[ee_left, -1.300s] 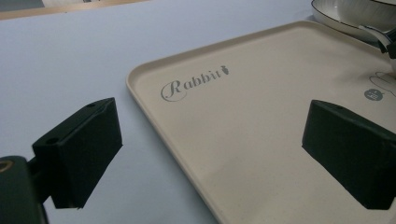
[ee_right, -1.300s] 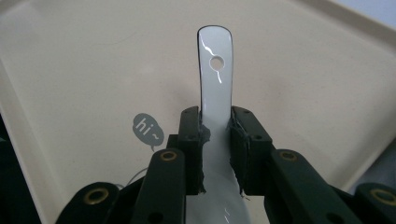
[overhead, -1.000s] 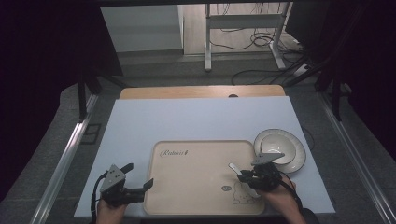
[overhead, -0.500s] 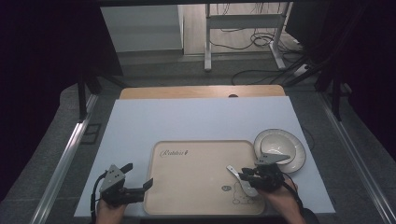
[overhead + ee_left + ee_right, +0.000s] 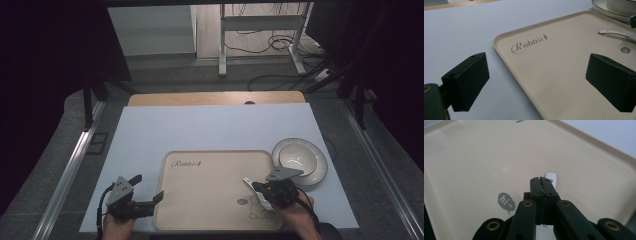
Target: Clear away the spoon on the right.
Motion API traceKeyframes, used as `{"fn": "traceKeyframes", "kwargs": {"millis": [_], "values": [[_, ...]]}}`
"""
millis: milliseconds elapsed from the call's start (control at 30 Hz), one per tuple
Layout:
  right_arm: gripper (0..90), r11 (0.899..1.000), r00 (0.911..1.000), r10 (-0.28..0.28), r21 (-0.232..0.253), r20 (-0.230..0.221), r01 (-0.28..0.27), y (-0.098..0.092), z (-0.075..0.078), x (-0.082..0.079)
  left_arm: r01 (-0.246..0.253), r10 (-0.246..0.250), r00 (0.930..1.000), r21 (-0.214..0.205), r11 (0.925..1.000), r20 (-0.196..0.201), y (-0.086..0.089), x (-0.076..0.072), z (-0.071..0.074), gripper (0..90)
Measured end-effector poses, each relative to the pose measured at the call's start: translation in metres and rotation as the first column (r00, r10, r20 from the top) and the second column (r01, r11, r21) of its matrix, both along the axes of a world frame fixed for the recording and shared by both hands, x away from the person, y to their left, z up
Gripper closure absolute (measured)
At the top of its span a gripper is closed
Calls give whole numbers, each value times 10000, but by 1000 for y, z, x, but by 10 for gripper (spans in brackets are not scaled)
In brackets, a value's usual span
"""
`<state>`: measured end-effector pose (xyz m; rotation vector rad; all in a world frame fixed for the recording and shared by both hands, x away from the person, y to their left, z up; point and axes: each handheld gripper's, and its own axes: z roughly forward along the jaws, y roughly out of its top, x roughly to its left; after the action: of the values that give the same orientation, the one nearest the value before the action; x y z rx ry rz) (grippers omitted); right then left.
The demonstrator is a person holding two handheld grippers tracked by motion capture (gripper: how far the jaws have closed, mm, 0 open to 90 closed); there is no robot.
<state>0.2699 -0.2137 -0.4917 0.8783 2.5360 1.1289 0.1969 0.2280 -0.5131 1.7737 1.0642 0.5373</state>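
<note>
A beige tray printed "Rabbit" lies on the white table sheet. On its right part, my right gripper is shut on the handle of a white spoon. In the right gripper view the jaws of the right gripper have just been closing and now meet, with the spoon's handle end poking out beyond them. My left gripper stands open at the tray's left edge, nothing between its fingers. The left gripper view has the left gripper spread wide over the tray rim, with the spoon far off.
A white plate with a bowl on it stands just right of the tray, close to my right hand. A wooden board borders the sheet at the back. The tray bears a small "hi~" print.
The right gripper's jaws have drawn together on the spoon's handle and the hand has shifted slightly. The left gripper has kept still.
</note>
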Motion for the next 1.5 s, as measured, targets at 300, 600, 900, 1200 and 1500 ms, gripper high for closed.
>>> {"fn": "traceKeyframes", "kwargs": {"millis": [300, 600, 900, 1200, 1500], "values": [[900, 9990, 9996, 253, -354, -89, -256, 9, -8, 1, 3, -3, 10000, -11, 10000, -12, 0, 0, 0, 47], [900, 9958, 9988, 429, -806, -221, -445, 16, -16, 3, 32, -32, 10000, -21, 10000, -11, 0, 0, 0, 47], [900, 9945, 9990, 234, -1009, -384, -272, 14, -22, 8, 37, -37, 10000, -38, 10000, -17, 0, 0, 0, 47], [900, 9945, 9991, -50, -1049, -410, 6, 9, -23, 12, 34, -34, 10000, -47, 10000, -6, 0, 0, 0, 47], [900, 9953, 9980, -355, -917, -521, 306, 3, -23, 16, 37, -37, 10000, -38, 10000, -1, 0, 0, 0, 48]]}}
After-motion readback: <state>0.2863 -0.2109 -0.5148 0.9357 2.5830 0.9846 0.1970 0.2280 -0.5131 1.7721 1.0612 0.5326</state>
